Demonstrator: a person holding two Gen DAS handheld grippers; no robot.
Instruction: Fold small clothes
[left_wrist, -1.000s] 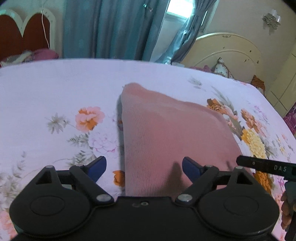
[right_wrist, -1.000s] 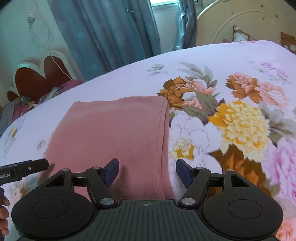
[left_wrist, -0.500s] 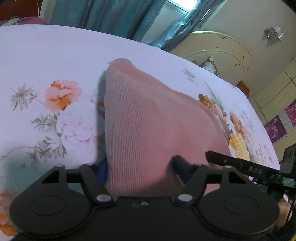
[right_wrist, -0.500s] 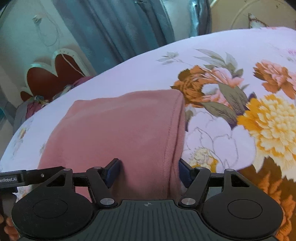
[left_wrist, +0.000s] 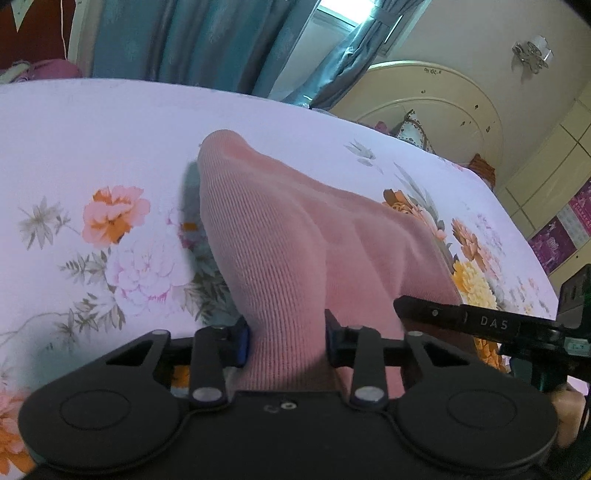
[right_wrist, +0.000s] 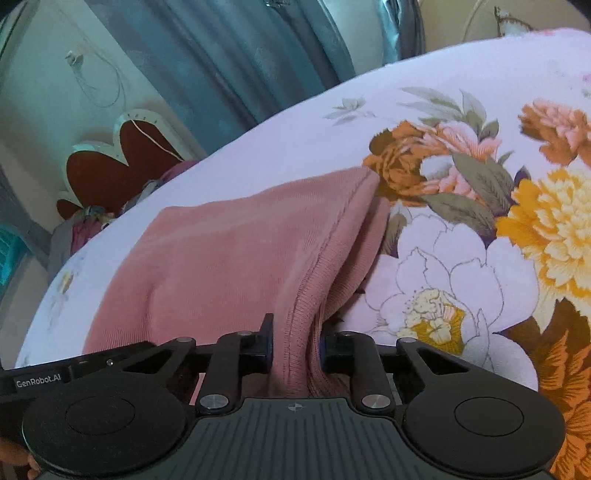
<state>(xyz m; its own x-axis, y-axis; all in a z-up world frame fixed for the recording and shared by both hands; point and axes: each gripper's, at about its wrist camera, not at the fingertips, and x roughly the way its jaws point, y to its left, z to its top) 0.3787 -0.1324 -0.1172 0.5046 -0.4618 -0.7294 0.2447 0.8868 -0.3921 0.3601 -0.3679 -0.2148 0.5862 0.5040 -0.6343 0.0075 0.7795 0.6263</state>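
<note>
A pink ribbed knit garment (left_wrist: 295, 229) lies folded on the floral bedsheet (left_wrist: 110, 147). My left gripper (left_wrist: 286, 343) holds the garment's near left corner. Its jaws are closing, with the cloth bunched between the blue pads (left_wrist: 242, 343) and pulled into a ridge. In the right wrist view the garment (right_wrist: 229, 254) shows its hemmed right edge. My right gripper (right_wrist: 295, 349) is closing its jaws on that edge, and several layers are pinched between the pads (right_wrist: 267, 347). A black bar of the right gripper (left_wrist: 461, 321) shows at the right of the left wrist view.
The bedsheet (right_wrist: 461, 258) spreads out on all sides of the garment. Blue curtains (left_wrist: 207, 40) and a window stand behind the bed. A cream arched headboard (left_wrist: 436, 96) with cushions is at the far right. A red and white headboard (right_wrist: 122, 162) with piled clothes is at the far left.
Both grippers went from wide open around the garment's near edge to pinched on it. The cloth has bunched up and risen between the pads.
</note>
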